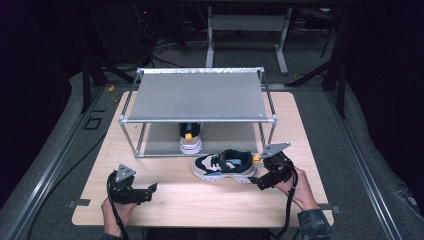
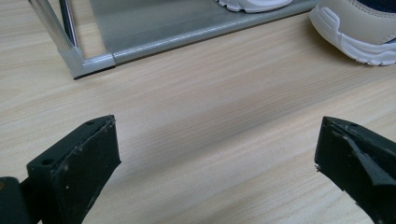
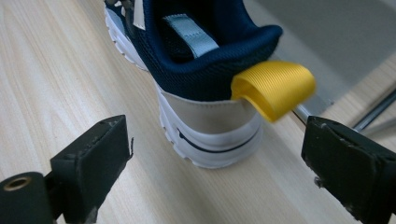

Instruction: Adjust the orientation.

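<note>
Navy shoe (image 3: 196, 79) on desk (image 1: 165, 200), heel just beyond right tongs (image 3: 215, 158), wide open, empty. Left tongs (image 2: 215, 158) well apart, open, empty.

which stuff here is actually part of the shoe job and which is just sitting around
In the job:
- sneaker on the table, heel toward the open right gripper
- second sneaker on the rack's lower shelf
- shoe rack

Just there:
- left gripper, open over bare table
- cables and frames on the floor behind
</note>
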A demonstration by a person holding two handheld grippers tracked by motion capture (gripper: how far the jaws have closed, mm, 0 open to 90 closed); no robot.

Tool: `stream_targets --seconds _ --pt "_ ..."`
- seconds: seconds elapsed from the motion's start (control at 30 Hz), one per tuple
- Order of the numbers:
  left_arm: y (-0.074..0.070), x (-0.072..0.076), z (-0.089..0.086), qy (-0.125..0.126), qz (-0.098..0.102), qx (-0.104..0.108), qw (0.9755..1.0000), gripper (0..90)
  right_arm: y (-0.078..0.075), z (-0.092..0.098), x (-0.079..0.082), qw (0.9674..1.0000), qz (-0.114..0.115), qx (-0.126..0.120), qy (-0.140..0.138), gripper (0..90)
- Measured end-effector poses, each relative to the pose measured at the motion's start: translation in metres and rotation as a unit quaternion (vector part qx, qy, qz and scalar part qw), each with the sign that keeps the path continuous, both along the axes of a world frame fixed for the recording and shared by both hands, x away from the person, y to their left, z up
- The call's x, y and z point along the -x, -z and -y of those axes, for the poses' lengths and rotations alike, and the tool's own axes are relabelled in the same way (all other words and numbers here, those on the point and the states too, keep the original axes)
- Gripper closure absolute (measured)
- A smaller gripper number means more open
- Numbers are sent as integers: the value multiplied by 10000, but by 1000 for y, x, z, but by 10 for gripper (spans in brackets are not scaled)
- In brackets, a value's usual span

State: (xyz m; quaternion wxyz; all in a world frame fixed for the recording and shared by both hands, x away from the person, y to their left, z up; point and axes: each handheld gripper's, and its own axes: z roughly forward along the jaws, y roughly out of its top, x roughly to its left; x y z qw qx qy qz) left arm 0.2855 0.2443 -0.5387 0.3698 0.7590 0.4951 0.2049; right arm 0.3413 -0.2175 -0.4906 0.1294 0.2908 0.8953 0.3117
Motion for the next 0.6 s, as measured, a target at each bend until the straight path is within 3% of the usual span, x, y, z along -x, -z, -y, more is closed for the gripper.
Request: stream_targets --seconds 0.3,0.6 --pt "-1 -1 0 29 -4 -25 10000 0 1 -13 -16 9998 -36 84 -196 77" --pt "-2 -1 2 101 0 -50 9999 0 9 -30 -39 9965 -344 339 -689 46"
